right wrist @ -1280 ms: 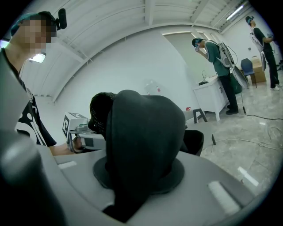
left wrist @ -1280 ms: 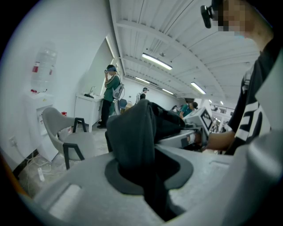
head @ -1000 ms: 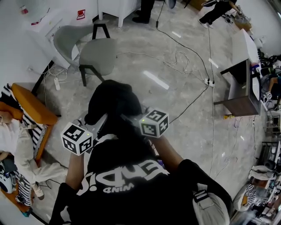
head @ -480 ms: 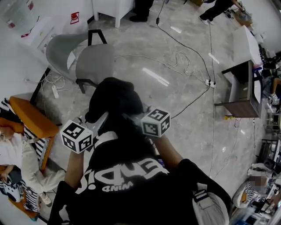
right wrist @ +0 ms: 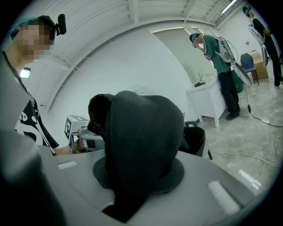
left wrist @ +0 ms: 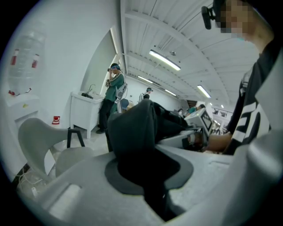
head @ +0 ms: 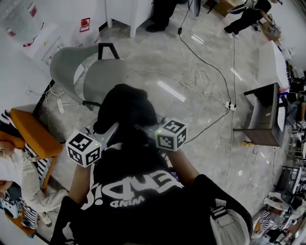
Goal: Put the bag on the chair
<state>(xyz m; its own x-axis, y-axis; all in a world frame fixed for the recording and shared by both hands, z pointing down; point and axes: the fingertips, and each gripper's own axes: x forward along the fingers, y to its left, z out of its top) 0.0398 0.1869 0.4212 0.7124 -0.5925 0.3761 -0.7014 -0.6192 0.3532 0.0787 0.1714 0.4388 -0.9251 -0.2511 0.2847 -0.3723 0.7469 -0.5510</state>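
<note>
A black bag hangs in the air between my two grippers, just short of the grey chair at the upper left of the head view. My left gripper is shut on the bag's black fabric, which fills the gap between its jaws. On the other side my right gripper is likewise shut on the bag. The chair shows low at the left in the left gripper view. The fingertips are hidden by the bag.
An orange seat with a seated person stands at the left. Black and white cables run over the marble floor. A brown side table is at the right. A white cabinet and standing people are at the back.
The view has shifted so the grey chair sits slightly lower and nearer the bag. Both grippers keep their hold on the bag and stay in the same place in the frame.
</note>
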